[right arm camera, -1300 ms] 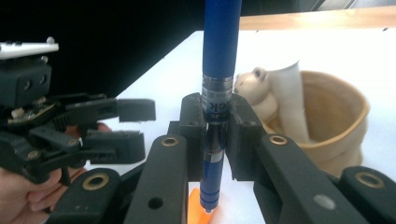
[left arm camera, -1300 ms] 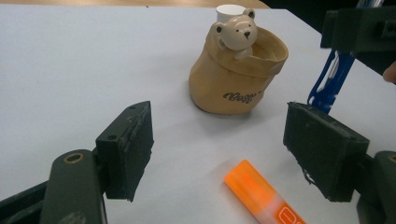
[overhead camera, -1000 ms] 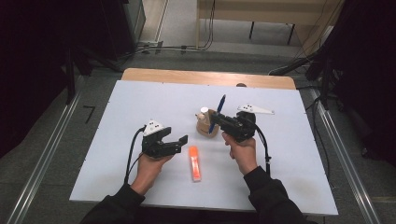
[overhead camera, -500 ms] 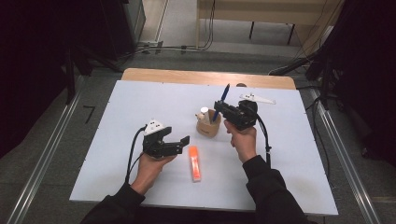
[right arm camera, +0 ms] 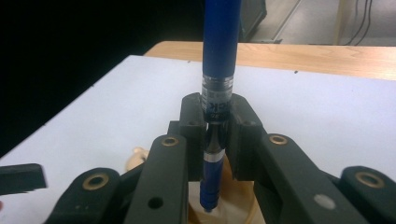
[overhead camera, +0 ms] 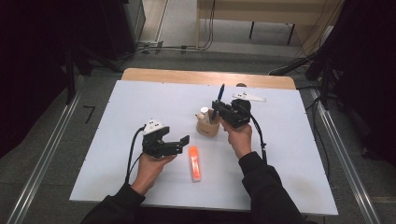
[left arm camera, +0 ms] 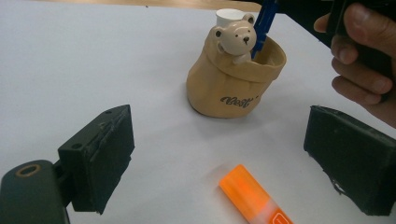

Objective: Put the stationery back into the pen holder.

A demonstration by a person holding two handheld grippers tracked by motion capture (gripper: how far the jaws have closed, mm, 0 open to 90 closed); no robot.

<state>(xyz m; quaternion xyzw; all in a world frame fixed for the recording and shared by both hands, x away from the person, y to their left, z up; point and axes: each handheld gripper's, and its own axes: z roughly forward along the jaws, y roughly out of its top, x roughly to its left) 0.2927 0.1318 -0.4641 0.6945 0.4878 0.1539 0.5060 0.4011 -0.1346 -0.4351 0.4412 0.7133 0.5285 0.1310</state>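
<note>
We work at a white table (overhead camera: 140,112), the largest thing in the scene, with a bare wooden strip along its far edge. Near its middle stands a tan bear-shaped pen cup (overhead camera: 207,125), a small white-capped thing already poking out of it.

Our right gripper (overhead camera: 218,108) hangs just right of the cup and above its mouth, its jaws clenched on a blue pen (right arm camera: 215,70). The pen's long axis runs close to upright, tilted a little, with its lower tip pointing down into the cup's opening; from the right gripper view the tip sits right over the tan rim, so we judge the coming move to be a short, straight drop along the pen's own length and then a release. The tilt matters: if the tip catches the rim or the bear's head, the light cup could tip.

Our left gripper (overhead camera: 175,145) waits to the near left of the cup. Its jaws have just been opening and now stand released, with nothing between them. An orange highlighter (overhead camera: 194,163) lies flat just right of it, its long axis running near to far, closer to the left hand than to the right.
</note>
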